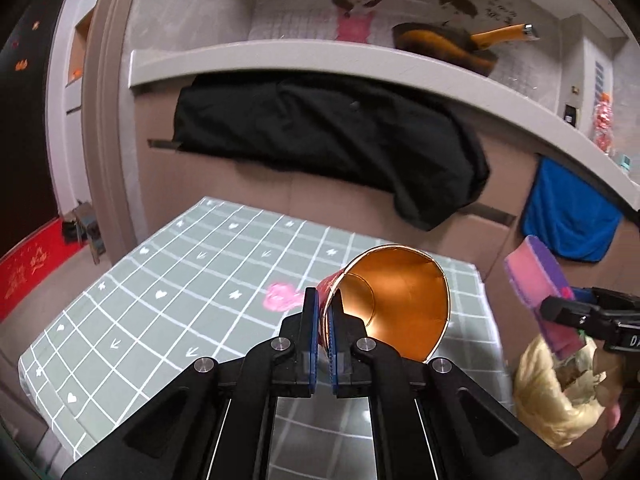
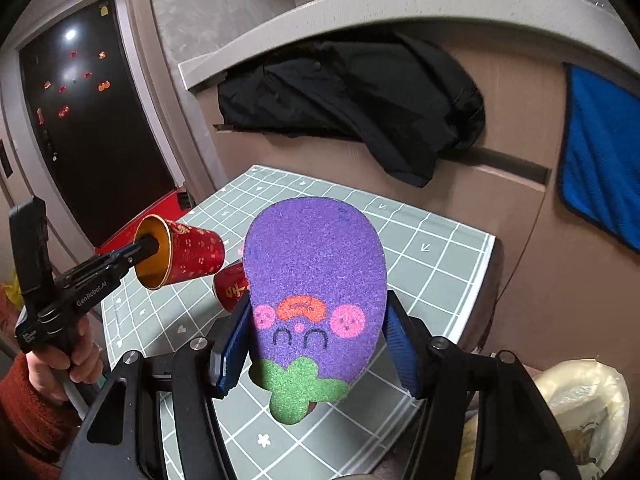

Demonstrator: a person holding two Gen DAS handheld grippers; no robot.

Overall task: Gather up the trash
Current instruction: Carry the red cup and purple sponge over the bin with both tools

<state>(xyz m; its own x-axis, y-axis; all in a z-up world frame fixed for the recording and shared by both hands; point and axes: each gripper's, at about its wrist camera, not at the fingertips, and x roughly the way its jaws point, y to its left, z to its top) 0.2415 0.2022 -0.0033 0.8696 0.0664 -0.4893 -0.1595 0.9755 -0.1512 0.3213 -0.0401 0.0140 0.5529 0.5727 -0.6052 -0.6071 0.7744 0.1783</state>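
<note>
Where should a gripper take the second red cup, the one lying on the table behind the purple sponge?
The second red cup lies on the table, mostly hidden by the purple sponge. Probably across its wall from above; its rim is not visible.

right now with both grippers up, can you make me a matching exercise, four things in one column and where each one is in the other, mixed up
Things:
1. red paper cup
2. purple eggplant sponge
3. pink scrap
4. yellow trash bag

Places:
A. lying on the green grid tablecloth
B. pinched by its rim in the left gripper
C. low at the table's right side
D. clamped in the right gripper

Pairs: 1-B, 2-D, 3-A, 4-C
</note>
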